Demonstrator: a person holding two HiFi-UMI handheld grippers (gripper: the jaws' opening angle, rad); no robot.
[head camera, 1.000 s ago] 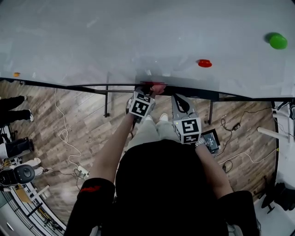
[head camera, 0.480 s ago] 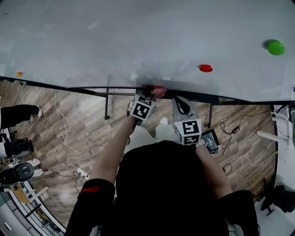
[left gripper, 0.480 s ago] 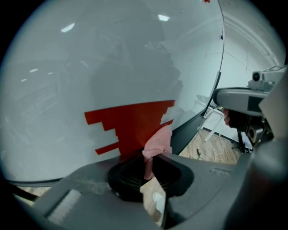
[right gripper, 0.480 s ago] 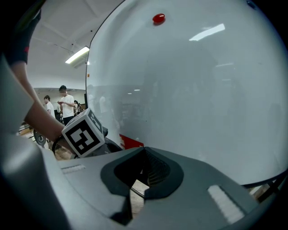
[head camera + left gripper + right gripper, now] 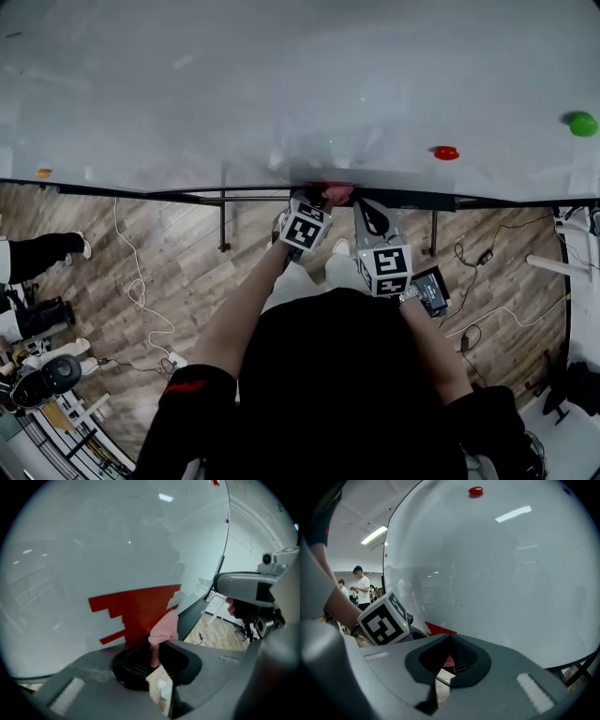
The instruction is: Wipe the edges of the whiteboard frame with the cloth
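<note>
Cloth (image 5: 335, 194) (image 5: 165, 625), pink and bunched, stands up out of the left gripper (image 5: 317, 201) (image 5: 157, 645). Its long axis runs along the fingers toward the whiteboard (image 5: 281, 84), and its free end lies against the dark bottom frame (image 5: 141, 190) (image 5: 197, 613). We see those fingers clamped on its lower end. The frame's own long axis crosses the head view from left to right.

The right gripper (image 5: 367, 208) (image 5: 450, 637) hangs just beside the cloth on its right, fingers together with nothing between them, tips near the same edge.

Against a second ago, the frame, both grippers, the red magnet (image 5: 446, 152) and the green magnet (image 5: 583, 123) all sit lower and further right in the head view. The cloth is on the bottom edge as before.

Left of the cloth the frame runs bare to the picture's side; to the right the other gripper comes first. Below the edge are two stand legs (image 5: 223, 220) (image 5: 433, 230) and the wooden floor (image 5: 169, 272) with a cable (image 5: 139, 281).
</note>
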